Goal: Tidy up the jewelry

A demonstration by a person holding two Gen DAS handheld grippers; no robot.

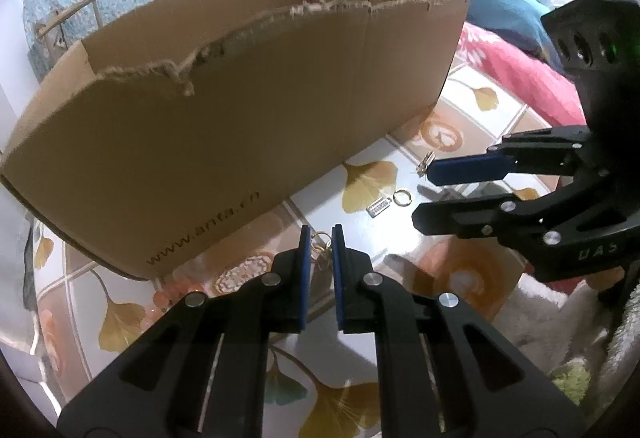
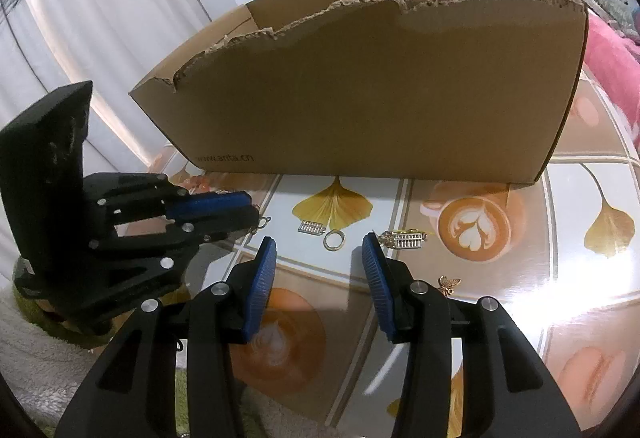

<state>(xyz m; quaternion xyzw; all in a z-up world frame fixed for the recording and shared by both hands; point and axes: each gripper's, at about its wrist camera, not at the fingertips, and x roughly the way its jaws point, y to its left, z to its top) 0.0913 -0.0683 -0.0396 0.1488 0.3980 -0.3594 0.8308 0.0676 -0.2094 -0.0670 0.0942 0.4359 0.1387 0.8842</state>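
Table point(image 2: 520, 278): a glossy top printed with yellow ginkgo leaves and coffee cups in tiled squares; everything below is borne on it.

Cardboard box point(image 2: 380, 97): large, brown, open at the top, its near wall torn ragged along the upper edge; a web address is printed low on that wall. It is stood at the back of the table, behind all the jewelry.

Left gripper point(image 1: 321, 238): black arms with blue pads, angled down at the table just in front of the box. Its jaws are drawn nearly together on a small cluster of gold rings point(image 1: 320, 244), which is seen between the pad tips; from the right wrist view a ring is seen hanging at its tip.

Right gripper point(image 2: 319, 244): same build, jaws held apart with nothing between them, lowered over the middle of the table.

Silver abacus charm point(image 2: 311, 227): laid flat on a leaf print, near the box.

Gold abacus charm point(image 2: 404, 238): laid just beside the right gripper's right pad.

Gold ring point(image 2: 334, 240): laid flat, just beside the silver charm.

Butterfly charm point(image 2: 447, 284): small, gold, laid near the right gripper's arm.
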